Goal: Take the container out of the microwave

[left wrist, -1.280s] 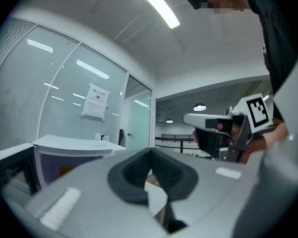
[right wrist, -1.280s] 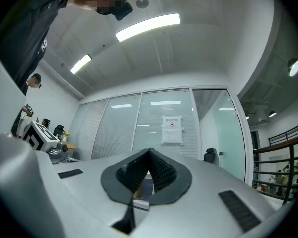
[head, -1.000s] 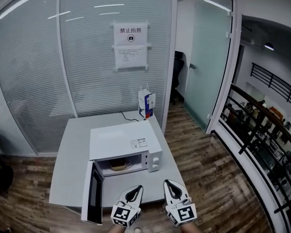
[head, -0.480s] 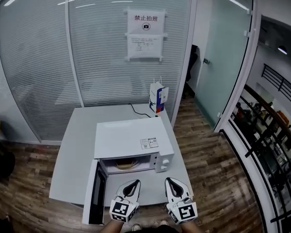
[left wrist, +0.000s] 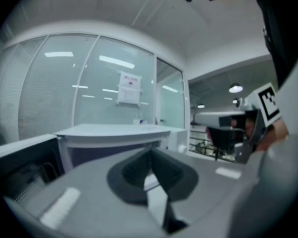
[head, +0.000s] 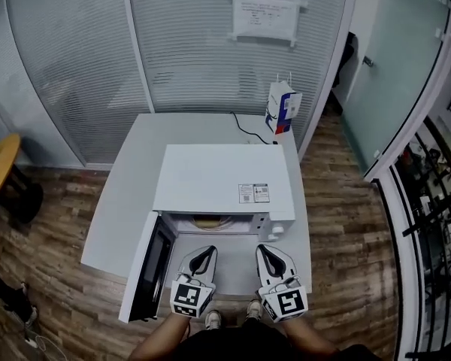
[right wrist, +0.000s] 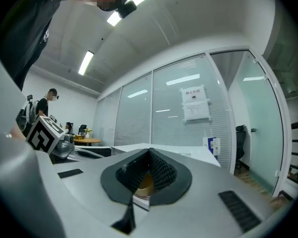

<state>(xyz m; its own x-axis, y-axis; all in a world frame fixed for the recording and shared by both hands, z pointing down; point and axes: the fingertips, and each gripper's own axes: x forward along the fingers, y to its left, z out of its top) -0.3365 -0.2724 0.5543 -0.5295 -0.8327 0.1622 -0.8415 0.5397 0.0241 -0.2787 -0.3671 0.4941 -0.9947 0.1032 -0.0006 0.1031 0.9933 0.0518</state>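
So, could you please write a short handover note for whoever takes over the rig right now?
Left gripper: shut, empty, in front of the white microwave oven.
Right gripper: shut, empty, alongside the left one.
Things: the microwave stands on the pale grey table, and its door is swung open to the left. The tan round container sits inside the cavity.
Done: door open.
To do: open a gripper, reach in, grip the container and bring it out.

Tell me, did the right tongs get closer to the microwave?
Yes. The right tongs have moved forward, toward the microwave. Their shut tips now sit nearer its open front, with less of the table between.
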